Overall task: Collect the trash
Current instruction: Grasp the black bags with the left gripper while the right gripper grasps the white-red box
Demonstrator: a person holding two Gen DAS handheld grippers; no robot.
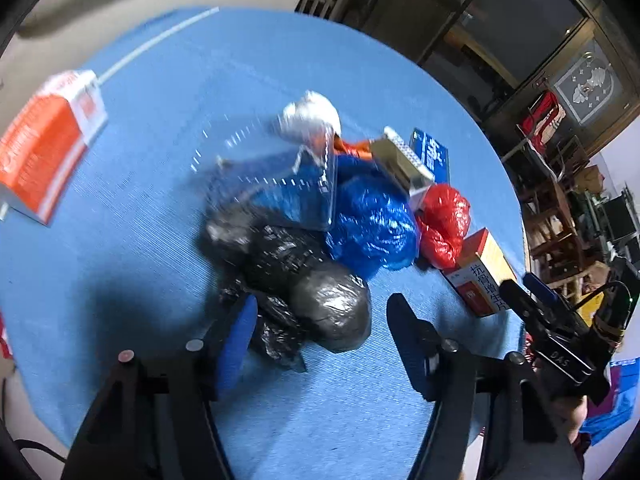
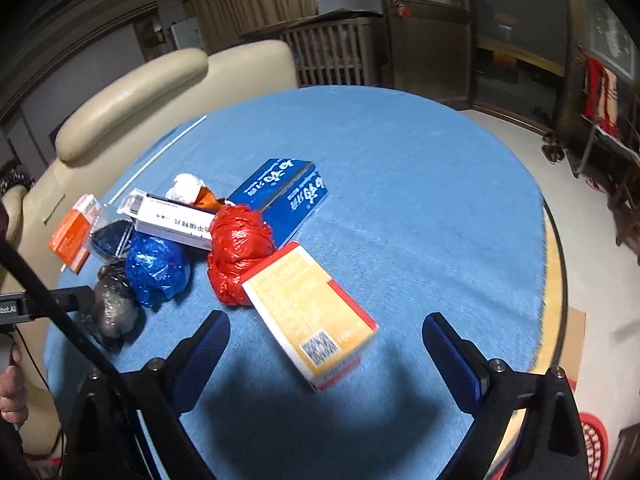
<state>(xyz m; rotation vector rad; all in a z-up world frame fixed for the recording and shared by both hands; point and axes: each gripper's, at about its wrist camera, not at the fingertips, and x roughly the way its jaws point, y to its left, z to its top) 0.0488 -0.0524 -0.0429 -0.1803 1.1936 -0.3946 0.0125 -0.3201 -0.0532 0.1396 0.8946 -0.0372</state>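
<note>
You were on approach: left gripper (image 1: 320, 332) fingers part-open, empty, near black bag (image 1: 332, 304); right gripper (image 2: 326, 354) fingers wide, empty, near yellow box (image 2: 308, 312). Next: lower, close.

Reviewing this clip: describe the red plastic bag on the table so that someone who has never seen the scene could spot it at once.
On the round table under the blue cloth, trash sits in a cluster. The red plastic bag lies crumpled between the dark blue box behind it and the yellow box with a red edge in front. It is the only red bag; the other bags are blue and black.
</note>
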